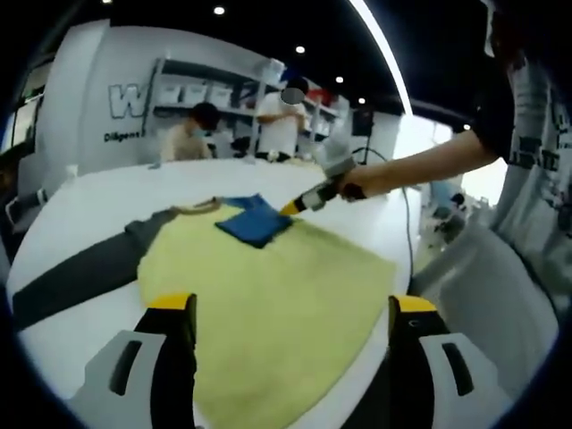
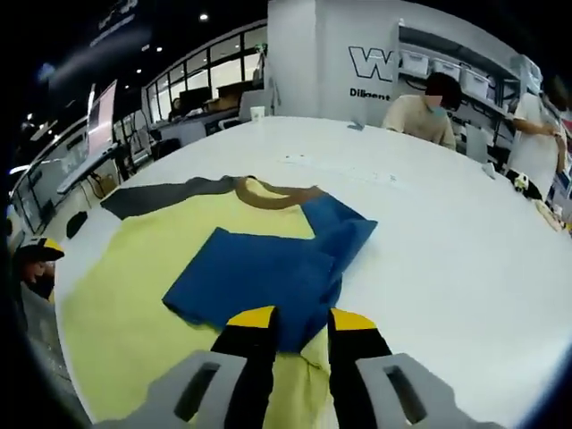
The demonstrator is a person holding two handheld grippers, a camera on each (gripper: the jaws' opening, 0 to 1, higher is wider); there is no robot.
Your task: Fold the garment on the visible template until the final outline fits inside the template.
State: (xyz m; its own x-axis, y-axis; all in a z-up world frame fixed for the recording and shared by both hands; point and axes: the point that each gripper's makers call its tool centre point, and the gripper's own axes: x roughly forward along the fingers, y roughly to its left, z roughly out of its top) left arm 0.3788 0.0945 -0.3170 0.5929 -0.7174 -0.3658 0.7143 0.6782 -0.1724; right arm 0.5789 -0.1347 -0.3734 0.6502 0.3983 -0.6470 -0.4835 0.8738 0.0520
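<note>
A yellow garment (image 1: 268, 295) (image 2: 134, 295) lies flat on the white table (image 1: 98, 188) (image 2: 447, 232), brown collar (image 2: 277, 195) at the far end. Its grey sleeve (image 1: 80, 273) (image 2: 161, 195) stretches out sideways. The blue sleeve (image 1: 255, 221) (image 2: 268, 277) is folded across the yellow chest. My right gripper (image 2: 302, 320) (image 1: 299, 204) has its jaws close together on the blue sleeve's near edge, with fabric between them. My left gripper (image 1: 290, 308) hovers over the garment's hem end, jaws wide apart and holding nothing.
A person's arm (image 1: 429, 165) holds the right gripper from the table's right side. Two people (image 1: 192, 134) (image 2: 424, 112) are at the table's far edge, with shelving (image 1: 206, 89) behind. A white cup (image 2: 257, 113) stands far back. The table edge (image 1: 420, 259) curves close on the right.
</note>
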